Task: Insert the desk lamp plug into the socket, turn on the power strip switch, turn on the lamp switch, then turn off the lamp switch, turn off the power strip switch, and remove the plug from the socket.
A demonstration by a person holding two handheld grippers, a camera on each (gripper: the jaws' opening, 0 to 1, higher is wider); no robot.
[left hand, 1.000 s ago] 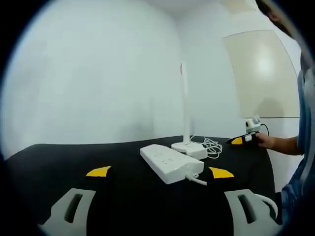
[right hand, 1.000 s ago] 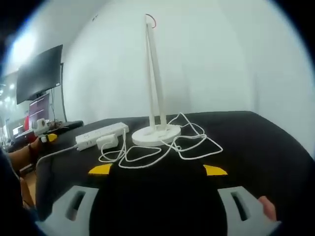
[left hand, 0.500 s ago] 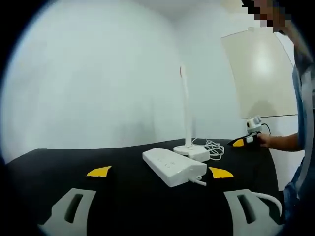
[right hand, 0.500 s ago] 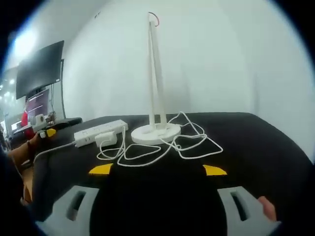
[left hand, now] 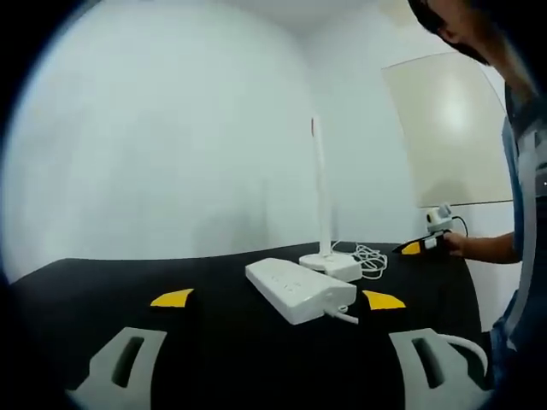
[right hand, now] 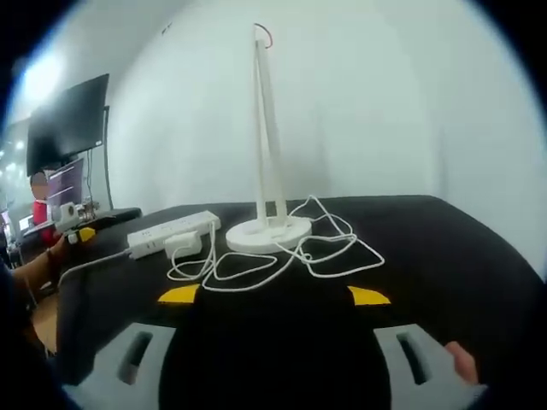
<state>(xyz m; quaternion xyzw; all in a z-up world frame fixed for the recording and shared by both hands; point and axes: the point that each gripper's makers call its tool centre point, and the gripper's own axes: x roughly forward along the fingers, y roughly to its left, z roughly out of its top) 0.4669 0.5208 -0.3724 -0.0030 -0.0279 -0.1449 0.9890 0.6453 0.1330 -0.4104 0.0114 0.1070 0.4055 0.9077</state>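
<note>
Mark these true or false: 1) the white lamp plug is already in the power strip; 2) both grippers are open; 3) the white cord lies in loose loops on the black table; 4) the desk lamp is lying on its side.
1) False: the white lamp plug lies on the black table beside the white power strip, not inserted.
2) True: the left gripper and the right gripper have jaws spread apart with nothing between them.
3) True: the white cord loops loosely in front of the lamp base.
4) False: the slim white desk lamp stands upright on its round base.
</note>
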